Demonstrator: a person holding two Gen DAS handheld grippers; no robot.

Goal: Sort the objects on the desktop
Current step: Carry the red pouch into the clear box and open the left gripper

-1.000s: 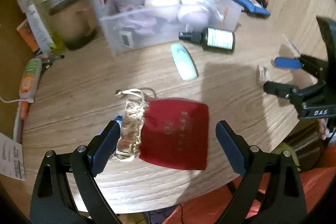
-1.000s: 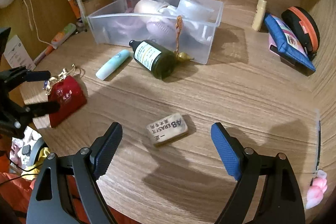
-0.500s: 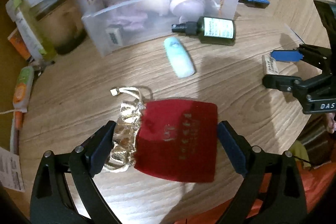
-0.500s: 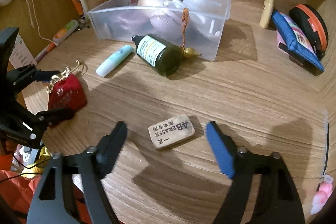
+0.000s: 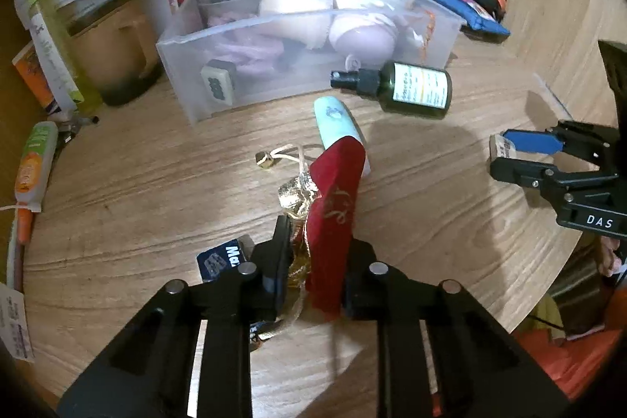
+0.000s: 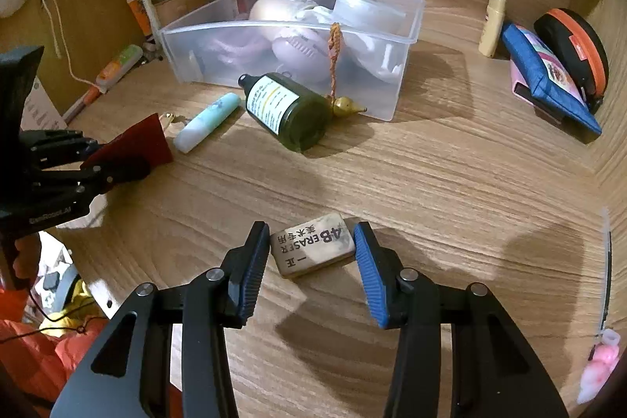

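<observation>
Both pairs of jaws have come in since a second ago. Back then the red pouch point(image 5: 335, 218) lay flat between wide jaws; now the left hand-held gripper point(image 5: 313, 261) is squeezed tight on it, and the pouch is bunched up and stands on edge. Its gold top point(image 5: 296, 194) is crumpled beside the left jaw, and its gold cord point(image 5: 282, 155) lies on the wooden surface point(image 5: 137, 190). A small dark blue packet point(image 5: 225, 261) now shows just left of the jaws.

The right hand-held gripper point(image 6: 311, 253) is closing around the eraser point(image 6: 313, 245), which lies flat on the surface between the blue pads point(image 6: 368, 261). The left pad looks like it touches the eraser; at the right pad I cannot tell.

Past the pouch lies a pale green tube point(image 5: 339, 120), with its near end hidden behind the pouch top. Next to it a dark green bottle point(image 5: 415, 91) lies on its side, close against the clear plastic box point(image 5: 305, 73). The box is full of pale purple and cream things. An orange cord with a little gold gourd point(image 6: 347, 104) hangs over the box wall. Far right, by the wooden wall, sit a blue pouch point(image 6: 548, 77), a black and orange case point(image 6: 576, 46) and a small cream tube point(image 6: 493, 26).
</observation>
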